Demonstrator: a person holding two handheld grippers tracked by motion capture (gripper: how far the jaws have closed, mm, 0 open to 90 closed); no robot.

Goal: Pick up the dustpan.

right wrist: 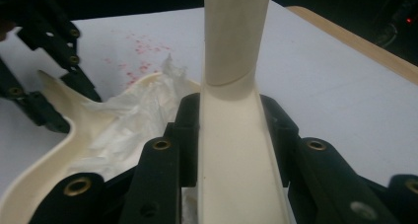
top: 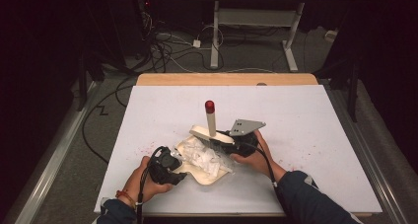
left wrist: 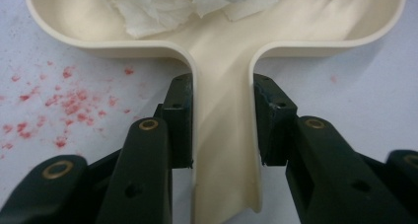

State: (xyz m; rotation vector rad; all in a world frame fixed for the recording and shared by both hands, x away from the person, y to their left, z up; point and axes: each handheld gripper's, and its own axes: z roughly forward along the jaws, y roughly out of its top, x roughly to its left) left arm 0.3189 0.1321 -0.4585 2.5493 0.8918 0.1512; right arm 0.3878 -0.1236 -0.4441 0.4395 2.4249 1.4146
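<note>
Mid-table, my left gripper (left wrist: pixel 223 120) clamps the cream dustpan (left wrist: pixel 224 51) handle, tissue (top: pixel 204 157) inside; my right gripper (right wrist: pixel 231 135) clamps the brush (top: pixel 211 119) handle. White table (top: pixel 315 130) lies open rightward.

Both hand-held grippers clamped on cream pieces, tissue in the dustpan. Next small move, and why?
Probably draw the brush in the right hand-held gripper toward the red specks on the white table. The left hand-held gripper is clamped on the dustpan handle, and crumpled tissue already lies in it, while the specks lie outside its rim.
</note>
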